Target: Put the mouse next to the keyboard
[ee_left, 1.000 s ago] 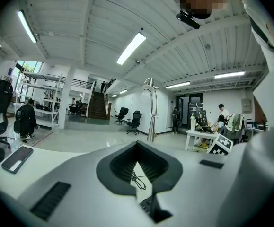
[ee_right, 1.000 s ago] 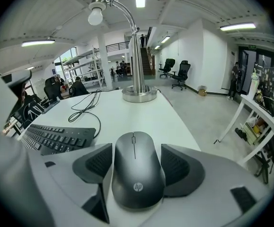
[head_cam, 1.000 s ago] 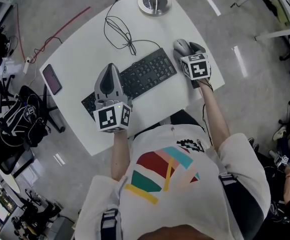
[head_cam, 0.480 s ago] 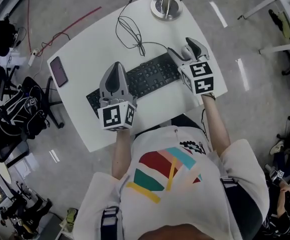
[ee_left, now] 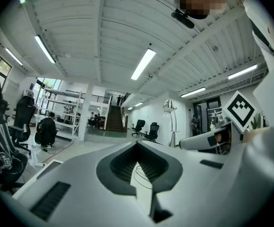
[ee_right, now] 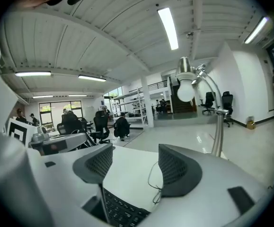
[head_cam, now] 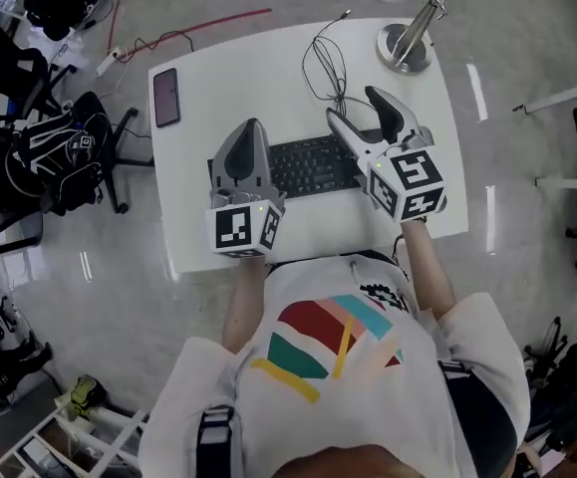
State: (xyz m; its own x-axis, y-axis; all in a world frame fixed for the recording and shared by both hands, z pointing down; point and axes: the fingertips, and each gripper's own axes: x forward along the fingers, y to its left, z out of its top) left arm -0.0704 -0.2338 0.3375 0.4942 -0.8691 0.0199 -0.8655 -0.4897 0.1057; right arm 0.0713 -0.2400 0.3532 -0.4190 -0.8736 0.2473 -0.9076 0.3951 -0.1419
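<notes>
- Two tools hover over the white table (head_cam: 228,78): left gripper (head_cam: 251,132) pinched closed and empty, right gripper (head_cam: 352,105) spread wide, holding nothing.
- Beneath both lies the black keyboard (head_cam: 313,165).
- No mouse shows in any view; best trace the cable (head_cam: 333,68) to it before closing.

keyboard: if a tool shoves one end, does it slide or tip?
Keyboard lies flat and low on the smooth white table, so it likely slides rather than tips. It looks rigid and long; pushed at one end, it would probably pivot.
</notes>
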